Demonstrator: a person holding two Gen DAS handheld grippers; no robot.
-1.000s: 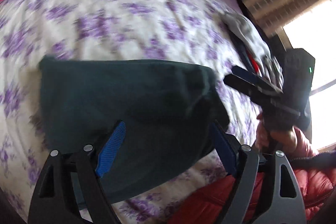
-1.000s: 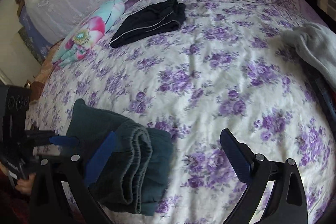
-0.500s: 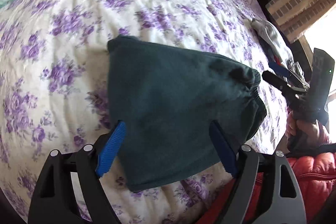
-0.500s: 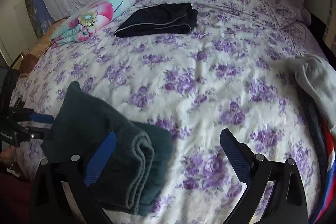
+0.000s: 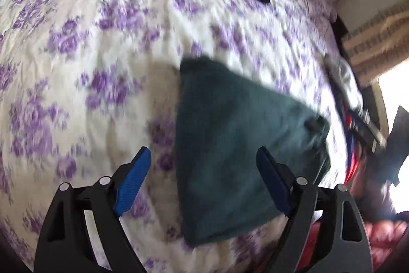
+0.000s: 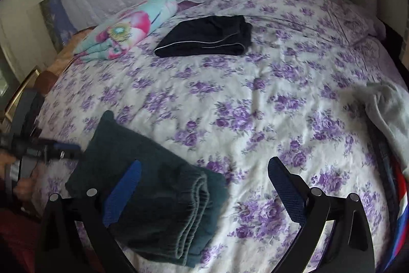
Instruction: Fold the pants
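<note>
The dark green pants lie folded into a thick packet on the flowered bedspread, near its front edge. My left gripper hovers open above them, its right finger over the cloth and its left finger over bare bedspread. In the right wrist view the green pants show their stacked folded edges at lower left. My right gripper is open and holds nothing. The left gripper shows just beyond the pants' left edge.
Folded black pants lie at the far side of the bed beside a folded colourful blanket. A loose grey garment hangs over the right edge. A person's red jacket is at the front.
The left gripper has swung left and rolled, so the green pants now sit to the right in its view. The right gripper rose a little and rolled. Both stayed open.
</note>
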